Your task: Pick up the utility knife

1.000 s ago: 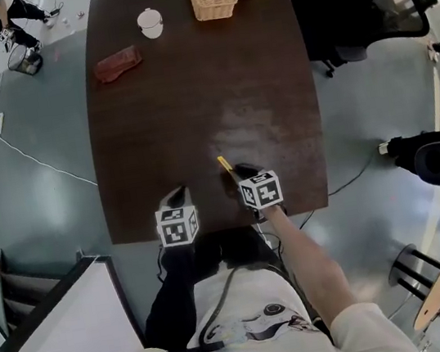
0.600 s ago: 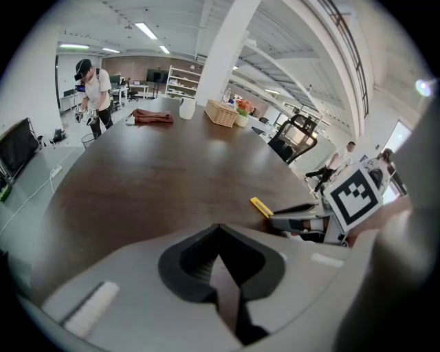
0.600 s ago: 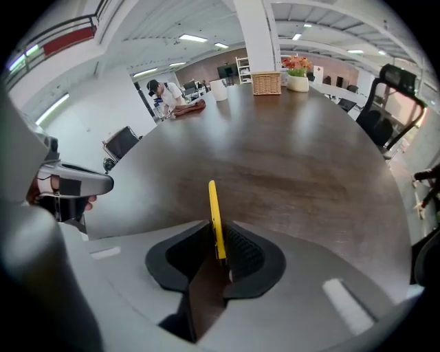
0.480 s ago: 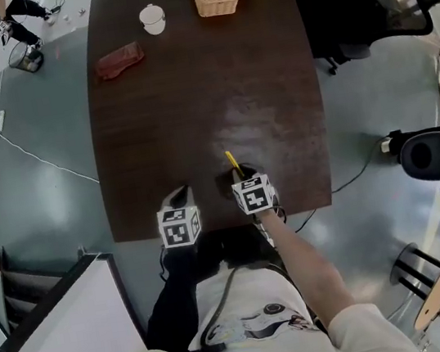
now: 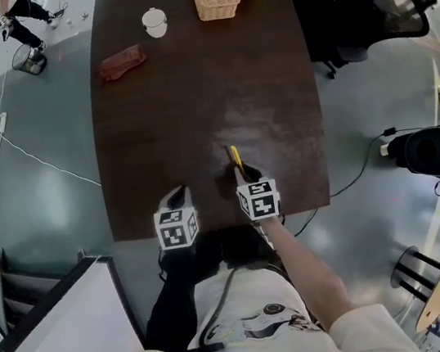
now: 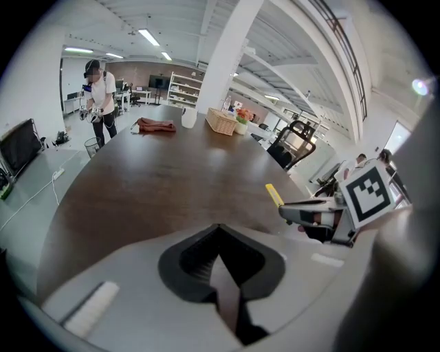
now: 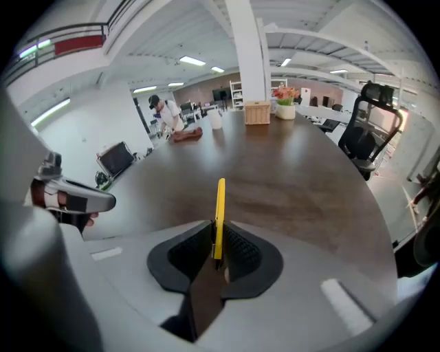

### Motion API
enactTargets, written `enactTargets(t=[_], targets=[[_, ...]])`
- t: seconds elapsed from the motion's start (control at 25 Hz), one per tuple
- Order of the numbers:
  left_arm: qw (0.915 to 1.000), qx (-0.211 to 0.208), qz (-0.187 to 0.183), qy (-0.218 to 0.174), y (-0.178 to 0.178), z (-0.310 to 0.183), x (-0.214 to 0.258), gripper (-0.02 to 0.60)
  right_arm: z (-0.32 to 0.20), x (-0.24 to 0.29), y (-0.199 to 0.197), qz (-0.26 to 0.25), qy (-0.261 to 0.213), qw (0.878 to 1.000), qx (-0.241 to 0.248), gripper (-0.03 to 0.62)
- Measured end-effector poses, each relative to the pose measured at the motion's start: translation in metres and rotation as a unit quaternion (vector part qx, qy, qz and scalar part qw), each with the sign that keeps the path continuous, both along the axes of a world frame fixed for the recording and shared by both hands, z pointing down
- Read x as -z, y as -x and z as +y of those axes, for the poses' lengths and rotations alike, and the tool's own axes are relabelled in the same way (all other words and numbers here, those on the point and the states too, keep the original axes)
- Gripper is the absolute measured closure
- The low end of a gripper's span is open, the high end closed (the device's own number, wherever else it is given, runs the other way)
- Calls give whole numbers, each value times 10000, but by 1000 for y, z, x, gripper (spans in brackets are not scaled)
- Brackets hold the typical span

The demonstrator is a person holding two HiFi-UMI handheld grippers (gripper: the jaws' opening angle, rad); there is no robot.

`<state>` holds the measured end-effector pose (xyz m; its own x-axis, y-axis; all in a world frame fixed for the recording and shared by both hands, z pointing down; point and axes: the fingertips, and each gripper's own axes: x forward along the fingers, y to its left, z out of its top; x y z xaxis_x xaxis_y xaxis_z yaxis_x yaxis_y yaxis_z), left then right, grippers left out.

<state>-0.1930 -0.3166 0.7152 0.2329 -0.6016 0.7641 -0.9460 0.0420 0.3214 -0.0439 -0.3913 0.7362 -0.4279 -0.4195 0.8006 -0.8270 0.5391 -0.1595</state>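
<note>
In the right hand-held gripper (image 7: 218,239): utility knife (image 7: 219,206), clamped.

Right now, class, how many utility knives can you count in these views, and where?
1. The yellow utility knife is clamped in the right gripper, at the near end of the table. No other shows anywhere on it.

Right gripper (image 7: 217,240) is clamping its jaws on the yellow utility knife (image 7: 219,206), which is standing edge-on and projecting forward past the jaw tips. Right forearm (image 5: 300,262) is extending straight back from the gripper, bare below a light sleeve. Left gripper (image 6: 221,258) is hovering just to the left of the right gripper, jaws together, gripping nothing.
</note>
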Motion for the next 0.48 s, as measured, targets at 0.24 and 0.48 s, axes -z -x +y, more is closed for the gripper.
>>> enactTargets(t=[0.24,0.48], targets=[[9942,317,-347,-972,20,-24,51,584,-16,79,-31,-707,-786,9926,-594,543],[9768,423,-807,-1937,23,-34,113,584,-9,136,-60,-1174,-1362,9799,-868,543]])
